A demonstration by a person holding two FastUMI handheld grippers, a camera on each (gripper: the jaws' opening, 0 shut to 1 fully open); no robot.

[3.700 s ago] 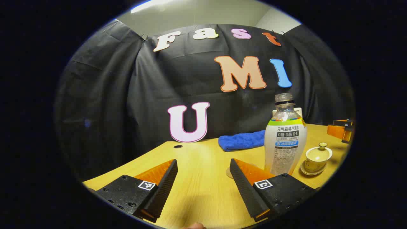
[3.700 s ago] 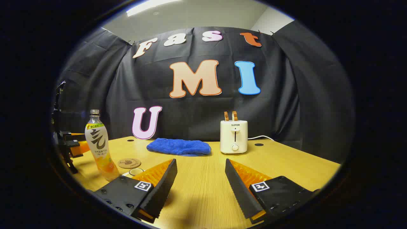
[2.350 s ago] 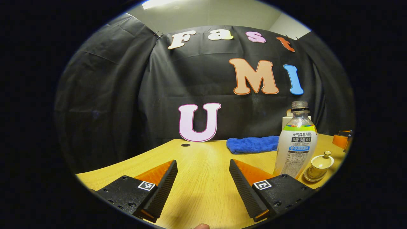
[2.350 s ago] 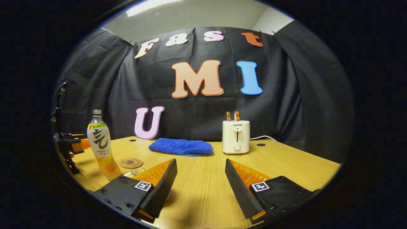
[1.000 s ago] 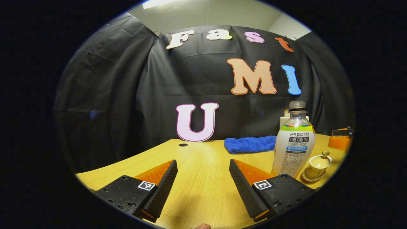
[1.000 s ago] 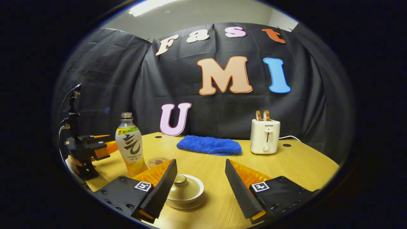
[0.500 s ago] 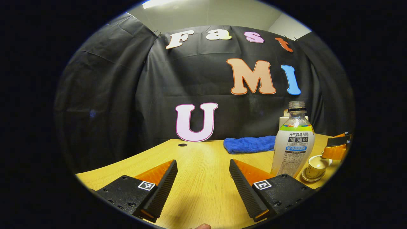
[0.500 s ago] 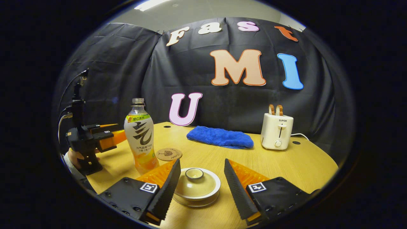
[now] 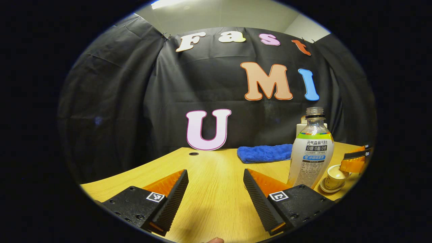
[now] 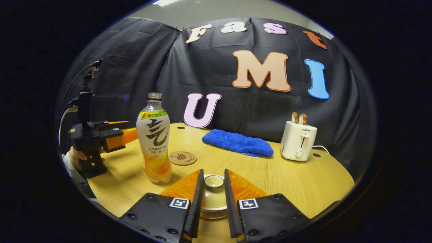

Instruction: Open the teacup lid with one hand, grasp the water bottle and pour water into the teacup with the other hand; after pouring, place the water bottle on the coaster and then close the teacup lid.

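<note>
Fingers of the left gripper (image 9: 215, 189) stand spread wide over bare wooden table (image 9: 209, 168), gripping nothing, with the water bottle (image 9: 312, 148) upright off to their right; in the right gripper view that same gripper (image 10: 119, 135), in a person's hand (image 10: 76, 158), waits just left of the bottle (image 10: 154, 138). Uncapped, partly filled and made of thin clear plastic, the bottle looks light but likely to dent and slosh, so a hold across its labelled waist, kept level until the pour, seems wisest. Just beyond it lies the round cork coaster (image 10: 183, 157), its eventual resting place, flat and unoccupied. Further right, the right gripper (image 10: 214, 197) has its fingers drawn in narrow on either side of the teacup lid (image 10: 214, 194), flanking the small round knob (image 10: 214, 181); whether both pads actually press it cannot be told. Glazed ceramic, the lid is probably smooth, slippery and chippable, sitting loose on the teacup (image 9: 335, 173) and saucer (image 9: 332, 187), so the knob is the natural place to pinch and lift straight up. A blue cloth (image 10: 238, 142) and white toaster (image 10: 298, 140) stand behind, well apart
</note>
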